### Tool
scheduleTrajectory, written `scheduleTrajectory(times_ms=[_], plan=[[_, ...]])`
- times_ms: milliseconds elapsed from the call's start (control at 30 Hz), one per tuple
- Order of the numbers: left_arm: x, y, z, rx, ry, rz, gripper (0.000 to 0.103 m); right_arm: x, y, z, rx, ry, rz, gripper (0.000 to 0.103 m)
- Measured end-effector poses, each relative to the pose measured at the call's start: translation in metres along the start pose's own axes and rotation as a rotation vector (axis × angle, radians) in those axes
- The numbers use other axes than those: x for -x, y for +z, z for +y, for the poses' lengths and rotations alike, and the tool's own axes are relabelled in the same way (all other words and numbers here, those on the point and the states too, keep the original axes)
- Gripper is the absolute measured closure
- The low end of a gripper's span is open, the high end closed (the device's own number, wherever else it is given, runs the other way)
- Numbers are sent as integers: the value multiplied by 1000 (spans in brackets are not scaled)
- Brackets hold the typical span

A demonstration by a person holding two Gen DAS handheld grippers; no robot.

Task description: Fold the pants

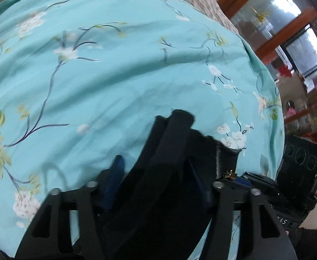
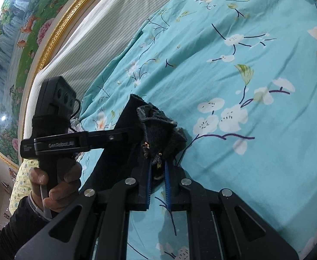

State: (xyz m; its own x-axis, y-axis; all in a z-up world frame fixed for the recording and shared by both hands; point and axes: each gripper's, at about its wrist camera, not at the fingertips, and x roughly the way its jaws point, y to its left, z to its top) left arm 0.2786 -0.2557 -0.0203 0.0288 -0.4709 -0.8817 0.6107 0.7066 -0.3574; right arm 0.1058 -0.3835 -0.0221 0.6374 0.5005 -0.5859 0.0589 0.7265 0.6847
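On a bed with a blue flowery sheet. Both hand-held grippers, left and right, pinched tight on soft black fuzzy pants.

In the right wrist view, white lettering reading "GenRobot.AI" stood on the black side bar of the left tongs, with a smaller white label at its outer end too small to read. In the left wrist view, the body of the right tongs bore pale upside-down characters near the lower right, only partly legible.
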Motion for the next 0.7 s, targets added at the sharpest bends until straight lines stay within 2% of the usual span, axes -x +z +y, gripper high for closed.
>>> scheduleTrajectory(times_ms=[33, 100, 233, 333, 467, 567, 700], plan=[[0, 1, -2, -6, 0, -13, 72, 0, 0, 0, 0, -1, 1, 92], [5, -1, -1, 5, -26, -29, 89, 0, 1, -1, -2, 3, 2, 92], [25, -10, -9, -7, -34, -90, 92, 2, 2, 4, 9, 21, -4, 92], [52, -20, -13, -1, -48, -149, 93, 7, 5, 13, 25, 68, -10, 92], [92, -39, -5, 59, -94, -228, 93, 15, 9, 38, 85, 190, -1, 92], [121, -57, -3, 70, -93, -278, 93, 20, 8, 62, 136, 271, 17, 92], [152, -88, 3, 104, -81, -339, 93, 17, 1, 92, 189, 335, 47, 92]])
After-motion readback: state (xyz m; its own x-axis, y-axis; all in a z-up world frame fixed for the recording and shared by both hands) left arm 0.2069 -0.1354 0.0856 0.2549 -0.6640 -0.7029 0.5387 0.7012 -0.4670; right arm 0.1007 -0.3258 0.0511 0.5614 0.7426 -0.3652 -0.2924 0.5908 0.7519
